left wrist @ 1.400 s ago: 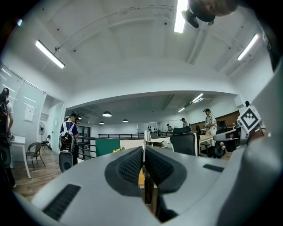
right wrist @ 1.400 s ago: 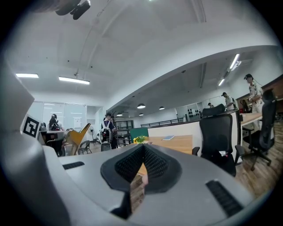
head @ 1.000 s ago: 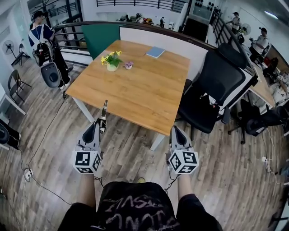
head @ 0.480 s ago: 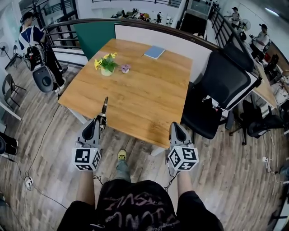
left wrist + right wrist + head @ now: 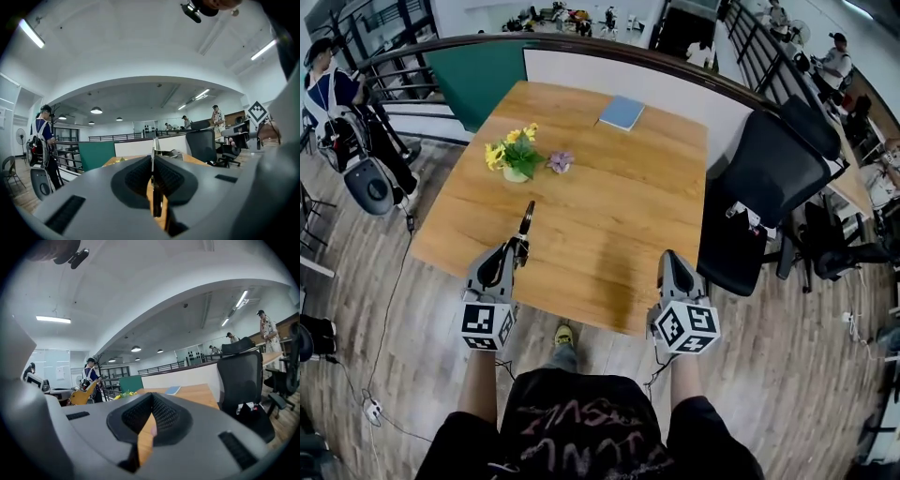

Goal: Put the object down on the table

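- Wooden table spreads ahead of and below both grippers.
- Left gripper is clamped on a thin, dark-handled object that juts forward from its jaws, over the tabletop.
- Right gripper has its jaws together, with nothing between them.

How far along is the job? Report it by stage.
Done: nothing set down yet. In hand: the left gripper is shut on a slender utensil, over the wooden table. Left: lower it onto the table and release. The right gripper is shut and empty.
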`<state>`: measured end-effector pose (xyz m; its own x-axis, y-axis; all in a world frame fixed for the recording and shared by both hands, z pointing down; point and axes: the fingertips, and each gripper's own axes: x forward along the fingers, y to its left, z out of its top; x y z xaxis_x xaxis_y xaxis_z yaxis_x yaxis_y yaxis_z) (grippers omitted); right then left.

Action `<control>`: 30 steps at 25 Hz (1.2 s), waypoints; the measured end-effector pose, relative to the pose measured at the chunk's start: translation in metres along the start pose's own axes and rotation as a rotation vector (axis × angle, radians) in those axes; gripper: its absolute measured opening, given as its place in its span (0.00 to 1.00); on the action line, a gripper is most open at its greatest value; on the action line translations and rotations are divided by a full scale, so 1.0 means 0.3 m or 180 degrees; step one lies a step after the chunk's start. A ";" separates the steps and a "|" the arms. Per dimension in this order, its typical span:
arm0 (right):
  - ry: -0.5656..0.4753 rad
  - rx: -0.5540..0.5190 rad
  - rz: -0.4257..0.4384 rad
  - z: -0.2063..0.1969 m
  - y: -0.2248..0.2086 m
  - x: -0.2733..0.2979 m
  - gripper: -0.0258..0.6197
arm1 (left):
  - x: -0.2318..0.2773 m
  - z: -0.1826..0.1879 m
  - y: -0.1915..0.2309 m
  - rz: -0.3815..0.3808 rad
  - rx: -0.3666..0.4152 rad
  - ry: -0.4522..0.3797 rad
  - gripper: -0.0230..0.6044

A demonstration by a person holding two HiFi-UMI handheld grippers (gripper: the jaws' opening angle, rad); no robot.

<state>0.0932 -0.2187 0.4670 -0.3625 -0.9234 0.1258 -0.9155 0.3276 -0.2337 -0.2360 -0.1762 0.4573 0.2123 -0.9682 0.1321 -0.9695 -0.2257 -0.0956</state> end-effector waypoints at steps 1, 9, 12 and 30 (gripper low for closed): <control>-0.0001 0.0008 -0.0040 0.003 0.005 0.035 0.05 | 0.045 -0.008 0.023 -0.0062 0.0025 0.0028 0.07; 0.0068 0.0025 -0.0322 -0.015 0.018 0.201 0.05 | 0.357 -0.107 0.076 -0.0672 0.0429 0.0302 0.07; 0.0135 0.0011 -0.0396 -0.031 0.003 0.226 0.05 | 0.437 -0.143 0.046 -0.0871 0.0647 0.0420 0.07; 0.0328 0.0070 -0.0149 -0.050 -0.120 0.397 0.05 | 0.735 -0.445 -0.112 -0.1223 0.1691 0.1271 0.07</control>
<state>0.0802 -0.3374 0.5048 -0.3364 -0.9118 0.2354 -0.9282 0.2789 -0.2462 -0.1730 -0.3677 0.6215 0.3643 -0.7216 0.5887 -0.6260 -0.6578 -0.4190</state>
